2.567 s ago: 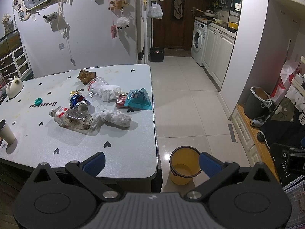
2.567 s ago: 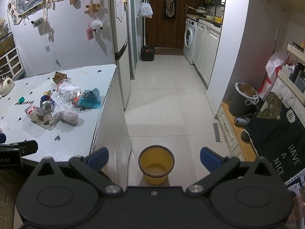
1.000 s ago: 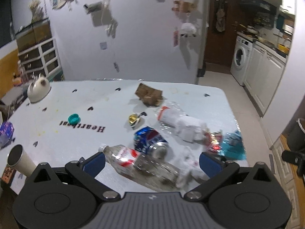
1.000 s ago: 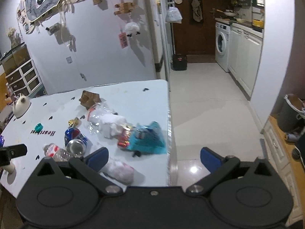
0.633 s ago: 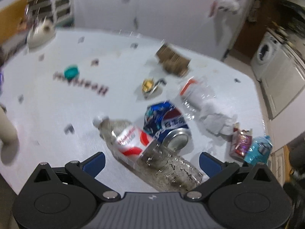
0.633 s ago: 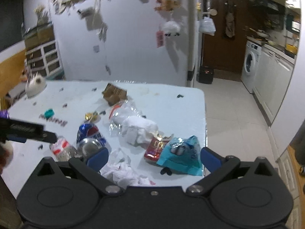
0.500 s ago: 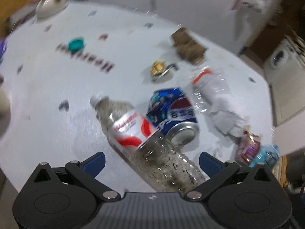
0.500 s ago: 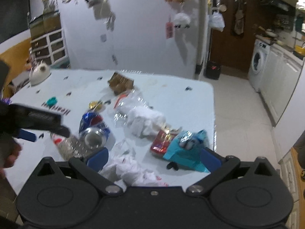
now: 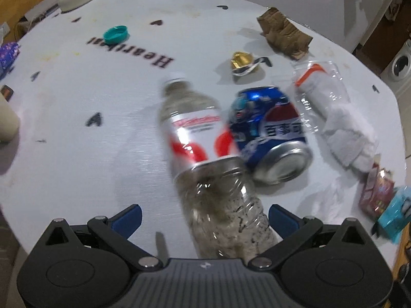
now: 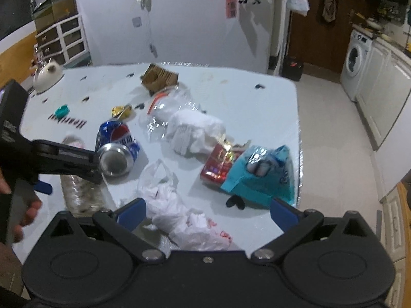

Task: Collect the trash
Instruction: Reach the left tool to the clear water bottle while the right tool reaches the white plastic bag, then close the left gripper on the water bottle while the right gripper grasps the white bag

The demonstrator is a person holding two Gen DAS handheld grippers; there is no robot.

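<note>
A clear plastic bottle (image 9: 205, 159) with a red-and-white label lies on the white table (image 9: 77, 179), base toward me. My left gripper (image 9: 205, 218) is open, one finger on each side of the bottle's lower body. A dented blue Pepsi can (image 9: 269, 133) lies against the bottle's right side. In the right wrist view my right gripper (image 10: 208, 210) is open just above a crumpled white plastic bag (image 10: 174, 213). There the left gripper (image 10: 74, 179), held by a hand, straddles the bottle (image 10: 77, 192) next to the can (image 10: 118, 143).
Further trash: a clear cup stuffed with tissue (image 10: 179, 118), a red packet (image 10: 218, 164), a teal packet (image 10: 262, 177), torn cardboard (image 10: 159, 77), a gold wrapper (image 10: 120, 110) and a teal cap (image 10: 62, 110). A paper cup (image 9: 5, 120) and teapot (image 10: 47, 74) stand left. The table edge (image 10: 299, 154) drops to tiled floor.
The left gripper has dropped down and forward, so the bottle's base now lies between its open fingers. The right gripper has moved closer over the white plastic bag.
</note>
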